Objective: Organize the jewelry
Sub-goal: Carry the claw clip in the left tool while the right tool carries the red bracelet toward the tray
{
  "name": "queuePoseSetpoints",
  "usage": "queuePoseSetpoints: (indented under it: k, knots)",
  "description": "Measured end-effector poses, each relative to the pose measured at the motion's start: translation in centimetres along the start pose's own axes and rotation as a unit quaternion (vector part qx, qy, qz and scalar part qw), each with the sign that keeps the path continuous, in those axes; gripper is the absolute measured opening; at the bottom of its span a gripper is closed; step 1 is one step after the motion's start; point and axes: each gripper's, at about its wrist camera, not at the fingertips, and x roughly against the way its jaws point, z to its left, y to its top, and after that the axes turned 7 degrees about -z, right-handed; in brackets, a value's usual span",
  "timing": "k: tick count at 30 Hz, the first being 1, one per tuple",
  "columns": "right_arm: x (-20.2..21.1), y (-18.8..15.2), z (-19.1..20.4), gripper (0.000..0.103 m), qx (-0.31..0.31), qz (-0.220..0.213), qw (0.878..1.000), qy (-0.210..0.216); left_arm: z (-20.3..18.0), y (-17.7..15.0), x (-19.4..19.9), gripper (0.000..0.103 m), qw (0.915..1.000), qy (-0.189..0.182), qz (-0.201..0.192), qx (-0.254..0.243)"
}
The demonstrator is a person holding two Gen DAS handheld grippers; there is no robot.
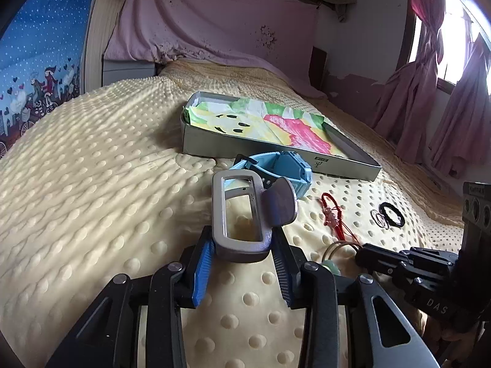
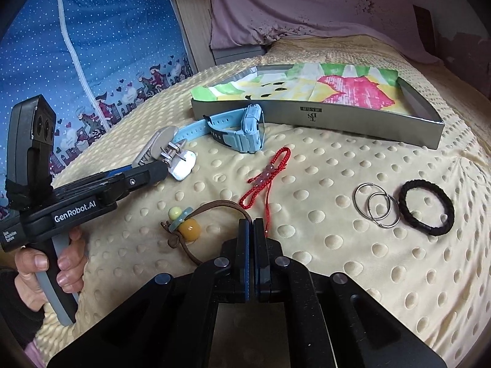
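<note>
My left gripper (image 1: 242, 250) is shut on a silver metal buckle clasp (image 1: 242, 214), held just above the bedspread; it also shows in the right wrist view (image 2: 167, 156). A blue watch (image 1: 276, 173) (image 2: 242, 130) lies just beyond it, in front of the grey box (image 1: 276, 150) (image 2: 337, 116) lined with coloured paper. My right gripper (image 2: 252, 225) is shut and empty, next to a brown cord with beads (image 2: 190, 227). A red string bracelet (image 2: 264, 178) (image 1: 333, 211), two silver hoops (image 2: 376, 205) (image 1: 379, 217) and a black braided bracelet (image 2: 426, 207) (image 1: 391, 214) lie on the bedspread.
A cream dotted bedspread (image 1: 92, 184) covers the bed. A pink sheet (image 1: 199, 18) hangs at the headboard. A blue patterned cloth (image 2: 92, 46) stands at the left. Pink curtains (image 1: 429, 107) hang by the window at the right.
</note>
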Motion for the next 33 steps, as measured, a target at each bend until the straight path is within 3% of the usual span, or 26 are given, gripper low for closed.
queuePoseSetpoints:
  k: [5, 12, 19, 25, 33]
  knots:
    - [2.5, -0.4, 0.6, 0.002, 0.004, -0.042, 0.999, 0.023, -0.2, -0.9, 1.9, 0.035, 0.9996, -0.021, -0.004, 0.020]
    - [5.5, 0.0, 0.4, 0.002, 0.005, -0.095, 0.995, 0.013, -1.7, -1.3, 3.9, 0.035, 0.9992, -0.027, -0.019, 0.021]
    - [6.7, 1.2, -1.7, 0.002, -0.029, -0.125, 0.992, -0.005, -3.5, 0.4, 3.2, 0.035, 0.9986, -0.036, -0.032, 0.022]
    - [7.7, 3.8, -3.7, 0.002, -0.042, -0.157, 0.986, -0.027, -4.8, 3.5, 0.8, 0.035, 0.9973, -0.046, -0.041, 0.040]
    - [6.1, 10.6, -7.6, 0.002, -0.027, -0.183, 0.981, -0.048, -6.2, 8.6, -5.2, 0.035, 0.9967, -0.060, -0.039, 0.038]
